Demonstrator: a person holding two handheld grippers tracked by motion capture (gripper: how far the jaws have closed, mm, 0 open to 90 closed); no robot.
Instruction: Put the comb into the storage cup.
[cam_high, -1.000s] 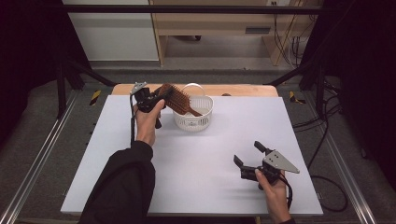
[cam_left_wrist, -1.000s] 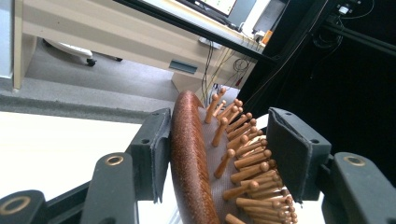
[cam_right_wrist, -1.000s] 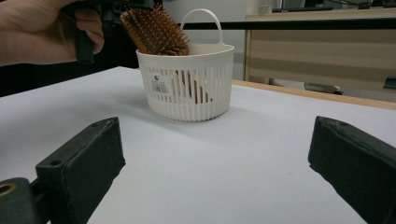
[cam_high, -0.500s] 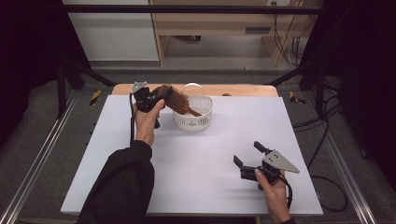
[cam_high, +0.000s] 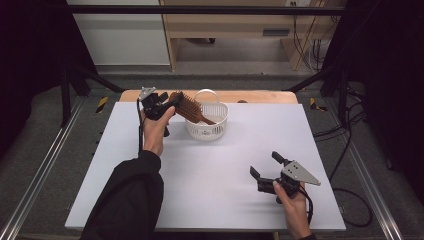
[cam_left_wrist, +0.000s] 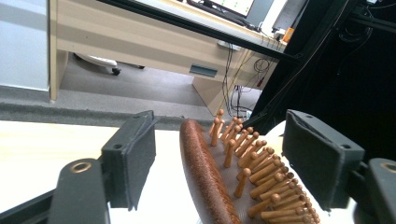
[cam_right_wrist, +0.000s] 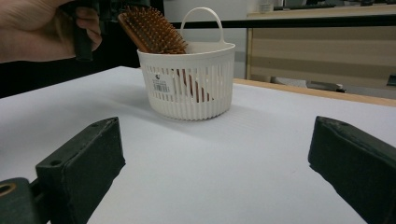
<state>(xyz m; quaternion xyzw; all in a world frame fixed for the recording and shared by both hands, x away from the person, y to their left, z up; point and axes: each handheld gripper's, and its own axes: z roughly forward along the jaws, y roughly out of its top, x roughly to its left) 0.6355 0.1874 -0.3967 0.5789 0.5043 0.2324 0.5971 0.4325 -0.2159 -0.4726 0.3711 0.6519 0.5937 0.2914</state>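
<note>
Left tool (cam_high: 167, 102) sits at the far left part of the white bench (cam_high: 210, 170), held up by the person's left hand (cam_high: 154, 130) with the black sleeve (cam_high: 127, 200) behind it. Its jaws have just been opening and now stand spread. In the left gripper view the brown wooden paddle hairbrush with peg bristles (cam_left_wrist: 233, 177) lies between the two black pads (cam_left_wrist: 133, 156), a clear gap on each side, no pad pressing on it. Bristles face the right-hand pad in that view, the smooth brown back faces the left-hand one.

From the high view the hairbrush (cam_high: 189, 107) head pokes out just past the tips of the left tool, tilted. Its handle end goes down into the white slotted plastic basket with a hoop handle (cam_high: 207, 125), which stands right beside that tool, on its far-right side. The brush leans on the basket's near rim. The right gripper view confirms it: the hairbrush (cam_right_wrist: 152, 28) head sticks up and out over the basket (cam_right_wrist: 191, 84) rim, handle inside behind the slats, and the left hand (cam_right_wrist: 42, 28) is just next to it.

Right tool (cam_high: 267, 170) is low at the near right part of the bench, held by the right hand (cam_high: 292, 205), well apart from basket and brush. Jaws spread wide, nothing between them, bare bench ahead of them and the basket farther off, straight in front.
</note>
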